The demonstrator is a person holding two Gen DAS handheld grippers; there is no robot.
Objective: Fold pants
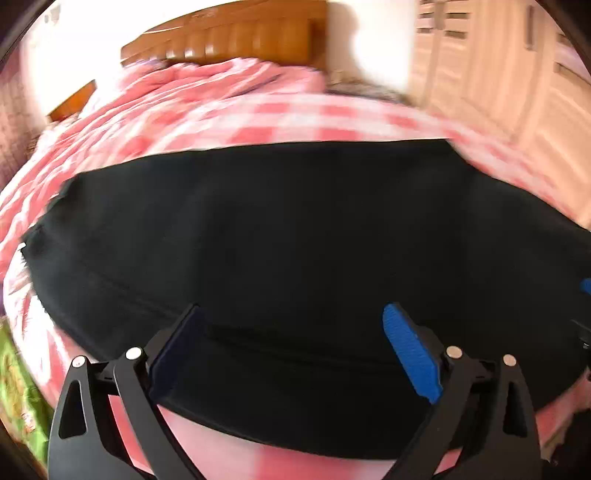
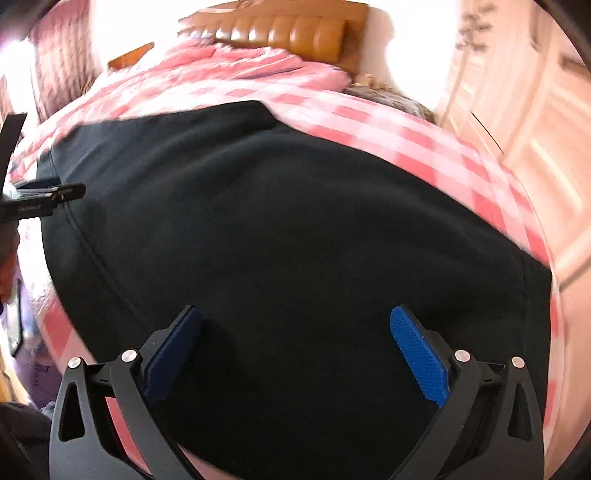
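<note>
Pants (image 1: 295, 240) lie flat on the bed (image 1: 258, 114), ready for folding, beneath both grippers' wide-open, empty fingers (image 1: 410, 350).

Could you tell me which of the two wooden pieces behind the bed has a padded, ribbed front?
The large headboard has the padded, ribbed front; the smaller wooden piece to its left is flat and plain.

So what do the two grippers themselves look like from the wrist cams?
Both alike: the left gripper and right gripper have black cut-out linkage arms with silver pivot pins and ribbed blue pads on the fingers. No sleeves or cables show clearly.
</note>
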